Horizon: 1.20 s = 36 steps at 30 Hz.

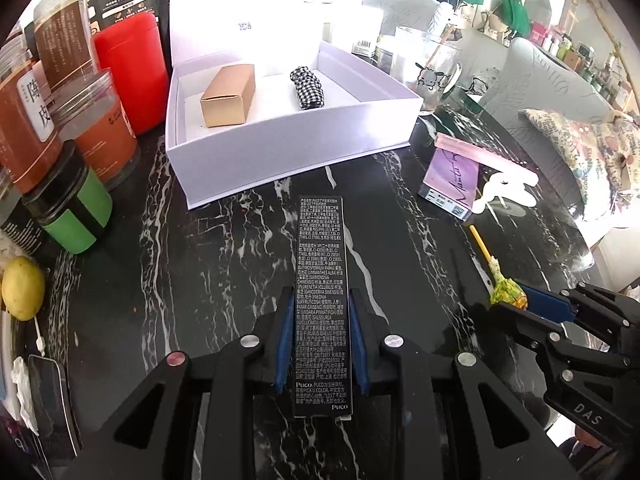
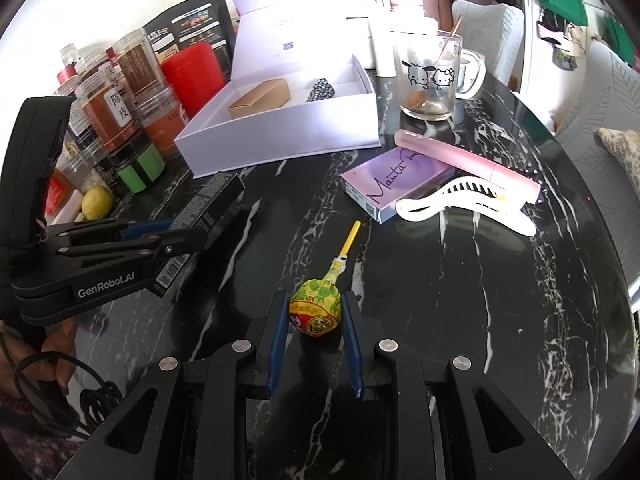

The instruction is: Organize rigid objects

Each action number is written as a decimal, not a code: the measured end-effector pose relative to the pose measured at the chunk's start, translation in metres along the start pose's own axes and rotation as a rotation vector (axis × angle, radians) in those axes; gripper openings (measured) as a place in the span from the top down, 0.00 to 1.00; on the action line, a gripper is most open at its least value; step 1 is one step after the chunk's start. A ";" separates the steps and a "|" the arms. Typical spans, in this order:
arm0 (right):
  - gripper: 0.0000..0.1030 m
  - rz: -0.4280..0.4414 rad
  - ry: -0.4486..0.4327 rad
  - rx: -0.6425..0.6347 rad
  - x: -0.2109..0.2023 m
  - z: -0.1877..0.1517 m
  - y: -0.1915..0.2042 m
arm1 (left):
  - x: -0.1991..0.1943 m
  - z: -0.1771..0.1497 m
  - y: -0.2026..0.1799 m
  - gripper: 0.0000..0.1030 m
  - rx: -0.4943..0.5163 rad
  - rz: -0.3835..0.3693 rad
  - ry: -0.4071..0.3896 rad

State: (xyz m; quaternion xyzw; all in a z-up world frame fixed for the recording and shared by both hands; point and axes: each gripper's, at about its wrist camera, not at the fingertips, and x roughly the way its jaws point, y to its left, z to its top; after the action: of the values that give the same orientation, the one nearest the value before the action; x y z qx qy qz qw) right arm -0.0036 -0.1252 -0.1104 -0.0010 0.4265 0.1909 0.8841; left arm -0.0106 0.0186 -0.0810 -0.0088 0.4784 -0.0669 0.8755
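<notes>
A long black printed carton (image 1: 320, 264) points away from me toward the open white gift box (image 1: 280, 152), just above the black marble table. My left gripper (image 1: 321, 296) is shut on the carton's near half, blue pads against both long sides; the right wrist view shows the carton (image 2: 216, 204) lifted and tilted in it. My right gripper (image 2: 314, 300) is shut on a yellow-green wrapped lollipop (image 2: 316, 308), its yellow stick pointing away. The white box holds a gold carton (image 1: 228, 96) and a black-and-white checked roll (image 1: 306, 88).
Jars (image 1: 96, 128), a red canister (image 1: 132, 72) and a lemon (image 1: 22, 288) crowd the left edge. A purple box (image 2: 396, 184), a pink tube (image 2: 468, 162) and a white hair clip (image 2: 464, 204) lie at the right. A glass mug (image 2: 430, 76) stands behind them.
</notes>
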 end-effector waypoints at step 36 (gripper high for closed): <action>0.75 0.061 -0.130 -0.132 -0.046 0.015 0.054 | -0.079 0.002 0.017 0.76 -0.046 0.004 -0.158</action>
State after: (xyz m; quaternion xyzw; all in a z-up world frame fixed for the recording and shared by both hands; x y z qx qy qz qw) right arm -0.0369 -0.0884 -0.0573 -0.0340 0.3545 0.2451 0.9017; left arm -0.0491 0.0452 -0.0149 -0.0330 0.4090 -0.0533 0.9104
